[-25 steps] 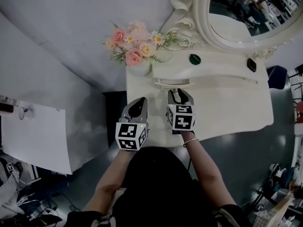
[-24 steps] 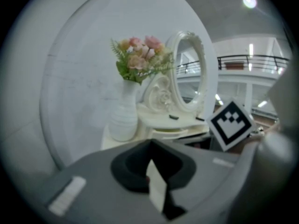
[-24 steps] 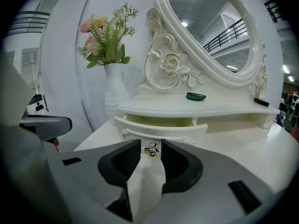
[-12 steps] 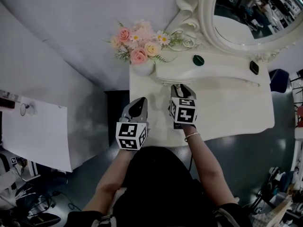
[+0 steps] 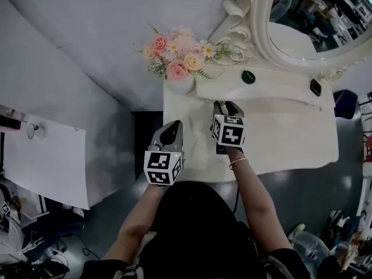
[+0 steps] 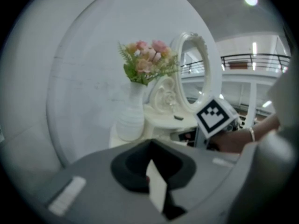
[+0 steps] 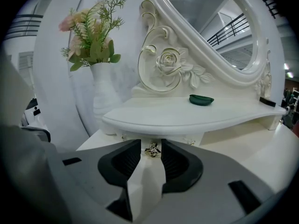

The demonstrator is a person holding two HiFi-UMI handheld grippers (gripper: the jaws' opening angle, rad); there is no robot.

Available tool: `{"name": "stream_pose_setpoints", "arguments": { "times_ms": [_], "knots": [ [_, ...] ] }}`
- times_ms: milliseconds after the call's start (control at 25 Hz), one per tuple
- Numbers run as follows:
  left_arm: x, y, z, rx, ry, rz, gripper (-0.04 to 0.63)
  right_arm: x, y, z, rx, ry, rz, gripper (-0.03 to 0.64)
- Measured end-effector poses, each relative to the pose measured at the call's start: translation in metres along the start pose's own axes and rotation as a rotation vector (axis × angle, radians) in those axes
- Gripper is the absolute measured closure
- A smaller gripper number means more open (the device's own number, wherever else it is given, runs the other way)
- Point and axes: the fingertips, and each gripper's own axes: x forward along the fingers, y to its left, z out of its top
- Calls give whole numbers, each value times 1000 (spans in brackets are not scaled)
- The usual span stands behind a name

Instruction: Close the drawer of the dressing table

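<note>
The white dressing table (image 5: 290, 133) carries a raised shelf (image 5: 273, 87); its drawer front (image 7: 140, 146) sits flush under that shelf, barely visible from the head view. My right gripper (image 5: 224, 105) is pressed up to it. In the right gripper view the small gold drawer handle (image 7: 152, 150) lies between the narrowly parted jaws of my right gripper (image 7: 151, 156), which grip it. My left gripper (image 5: 170, 128) hovers over the table's front left corner, shut and empty, also seen as the left gripper (image 6: 152, 174) in its own view.
A white vase of pink flowers (image 5: 178, 68) stands at the table's back left. A green dish (image 5: 249, 77) and a small black object (image 5: 315, 87) lie on the shelf below the oval mirror (image 5: 314, 22). A white board (image 5: 46, 161) lies to the left.
The drawer front that stuck out has slid back under the shelf, with my right gripper moving away from me along with it. My left gripper has stayed put.
</note>
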Motion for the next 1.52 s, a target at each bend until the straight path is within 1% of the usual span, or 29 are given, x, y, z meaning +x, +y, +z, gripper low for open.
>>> {"name": "stream_pose_setpoints", "arguments": {
  "times_ms": [120, 320, 640, 880, 1280, 1520],
  "knots": [
    [-3, 3, 0, -2, 0, 10, 588, 1, 0, -1, 9, -6, -5, 506],
    [-3, 5, 2, -2, -9, 14, 588, -5, -1, -3, -5, -7, 4, 506],
    [1, -8, 7, 16, -21, -12, 588, -46, 6, -12, -23, -45, 32, 506],
    [1, -20, 7, 32, -24, -36, 588, -80, 12, -14, 0, -92, 51, 508],
    [-7, -30, 7, 48, -28, -53, 588, -127, 19, -18, 14, -144, 59, 546],
    [-15, -32, 5, 53, -31, -55, 588, -147, 19, -27, -2, -160, 38, 577]
  ]
}}
